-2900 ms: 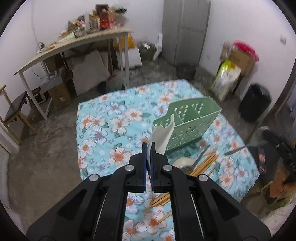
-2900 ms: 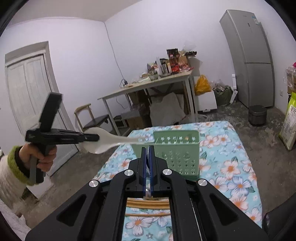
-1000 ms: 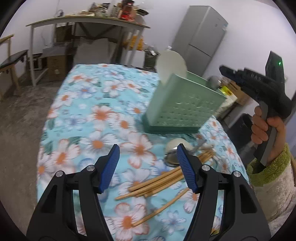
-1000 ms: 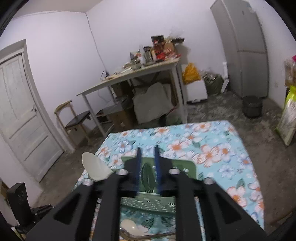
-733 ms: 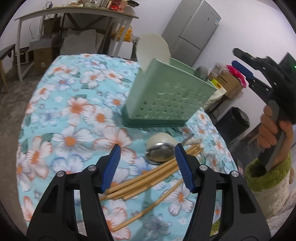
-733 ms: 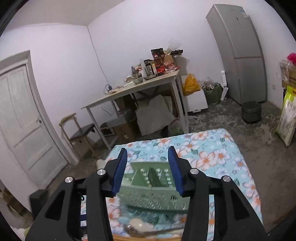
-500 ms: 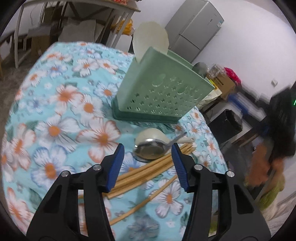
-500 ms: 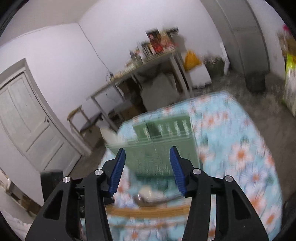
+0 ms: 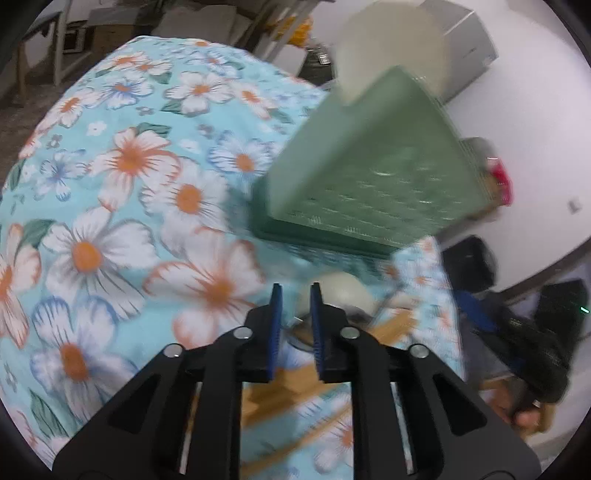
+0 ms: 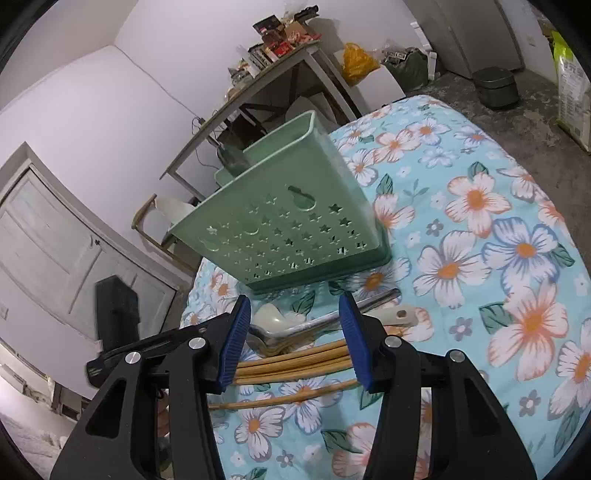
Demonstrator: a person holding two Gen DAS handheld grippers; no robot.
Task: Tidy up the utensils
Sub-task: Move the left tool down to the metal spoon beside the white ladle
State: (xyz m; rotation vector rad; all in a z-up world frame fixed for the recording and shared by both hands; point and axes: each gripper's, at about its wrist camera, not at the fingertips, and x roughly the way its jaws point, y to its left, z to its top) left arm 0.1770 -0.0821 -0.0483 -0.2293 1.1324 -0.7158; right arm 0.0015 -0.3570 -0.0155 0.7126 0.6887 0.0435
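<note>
A lived-in home room is shown: a floral tablecloth (image 10: 480, 206), a grey refrigerator (image 10: 476, 33), a cluttered side table (image 10: 280, 62), a panelled door (image 10: 48, 251) and a bare concrete floor (image 10: 535, 96).

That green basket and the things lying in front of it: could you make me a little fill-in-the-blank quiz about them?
1. The green basket stands on a cloth printed with ____.
2. The holes in the basket's front wall are mostly shaped like ____.
3. A metal spoon lies between the basket and a bundle of wooden ____.
4. A ____ spoon sticks up out of the basket's left end.

Missing words: flowers; stars; chopsticks; white
</note>
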